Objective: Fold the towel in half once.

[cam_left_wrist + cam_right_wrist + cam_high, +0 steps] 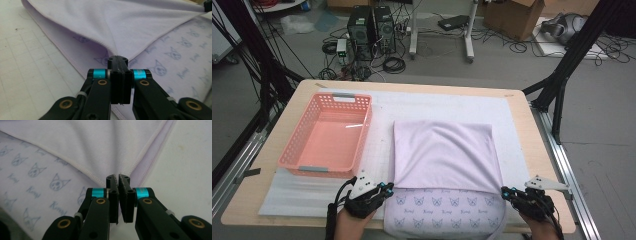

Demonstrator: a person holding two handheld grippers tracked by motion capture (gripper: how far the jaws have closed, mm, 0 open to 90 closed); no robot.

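Observation:
A lilac towel (444, 155) lies on the white mat, its plain side folded over a strip printed with cat faces (447, 212) along the near edge. My left gripper (389, 189) sits at the near-left corner of the plain top layer, jaws shut on it; in the left gripper view the cloth (120, 27) pulls into a point at my gripper's (118, 60) tips. My right gripper (506, 192) is shut on the near-right corner of the same layer, and in the right gripper view the hemmed edges (140, 157) converge between its (117, 178) jaws.
A pink plastic basket (327, 134) with nothing in it stands on the left half of the white foam mat (382, 107). The wooden table edge (532, 130) runs close to the towel's right side. Cables, computer towers and boxes lie on the floor beyond.

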